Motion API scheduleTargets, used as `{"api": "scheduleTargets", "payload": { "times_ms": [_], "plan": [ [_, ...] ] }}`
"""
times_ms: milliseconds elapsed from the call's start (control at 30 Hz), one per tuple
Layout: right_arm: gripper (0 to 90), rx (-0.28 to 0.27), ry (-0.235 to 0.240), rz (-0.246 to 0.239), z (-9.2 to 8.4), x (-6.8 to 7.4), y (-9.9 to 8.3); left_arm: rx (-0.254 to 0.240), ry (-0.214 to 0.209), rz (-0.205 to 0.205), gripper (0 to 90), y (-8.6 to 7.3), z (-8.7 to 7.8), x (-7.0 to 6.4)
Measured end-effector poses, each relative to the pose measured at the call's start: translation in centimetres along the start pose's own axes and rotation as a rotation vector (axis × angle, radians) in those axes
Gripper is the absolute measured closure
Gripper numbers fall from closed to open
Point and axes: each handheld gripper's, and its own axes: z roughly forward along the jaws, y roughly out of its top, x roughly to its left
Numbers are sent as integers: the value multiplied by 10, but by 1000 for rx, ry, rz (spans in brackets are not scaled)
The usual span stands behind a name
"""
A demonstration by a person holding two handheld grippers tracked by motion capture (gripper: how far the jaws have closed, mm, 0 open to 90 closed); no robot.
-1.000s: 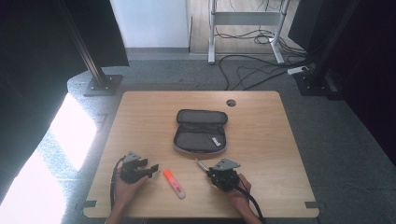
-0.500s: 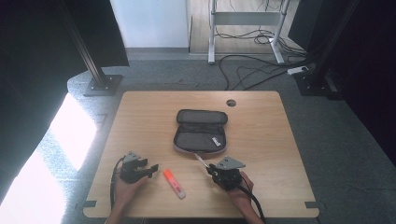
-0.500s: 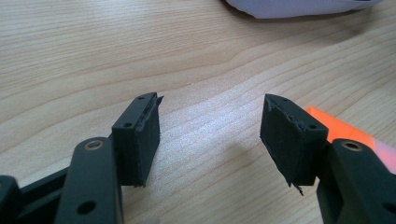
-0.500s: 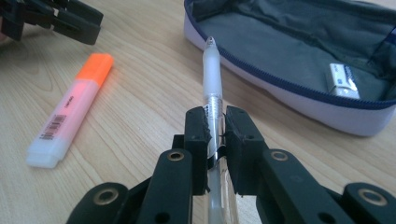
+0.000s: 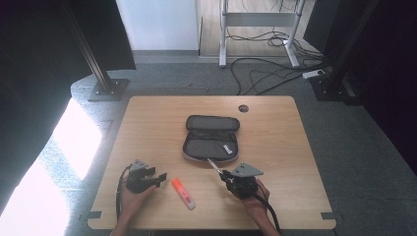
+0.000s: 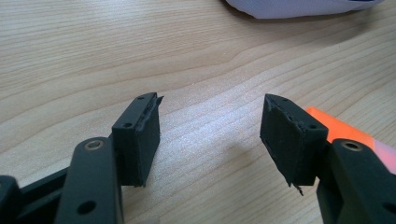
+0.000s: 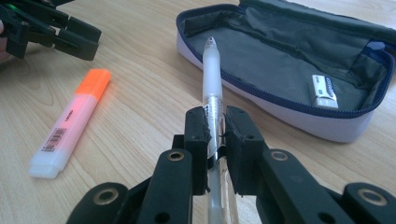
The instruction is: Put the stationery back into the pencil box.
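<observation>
A: Pen [image 7: 211,81] first: where is it right now?

B: Clamped in the right gripper [image 7: 215,133], whose jaws are closed on the clear barrel near its middle. Its tip points toward the open pencil case [image 5: 211,138], which lies near the middle of the table [image 5: 305,162]. In the high view the pen [image 5: 214,165] sticks out from the right gripper [image 5: 226,176] just short of the case's near edge.

A: And the left gripper?

B: It [image 5: 158,178] rests toward the near left corner of the table with its jaws standing wide and nothing between them. An orange highlighter [image 5: 183,192] lies flat just beside it, between the two hands, close to the near edge.

A: So which step would you say this is?

B: I'd judge it as carrying the pen to the case, with the grasp made and the drop-off not yet done. The case already holds a small white eraser [image 7: 323,91] at one end (the rest of the lining looks free).

A: What does the next move call for?

B: Bringing the tip over the zipper rim, lowering the pen along the case's length, and only then letting the jaws part. The highlighter probably follows, and the left gripper sits handy for that
</observation>
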Motion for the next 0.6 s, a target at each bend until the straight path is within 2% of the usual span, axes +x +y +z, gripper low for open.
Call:
{"api": "scheduleTargets", "payload": {
  "times_ms": [600],
  "plan": [
    [788, -29, -5, -2, -5, -1, 5, 0, 2, -1, 382, 0, 0, 0]
  ]
}}
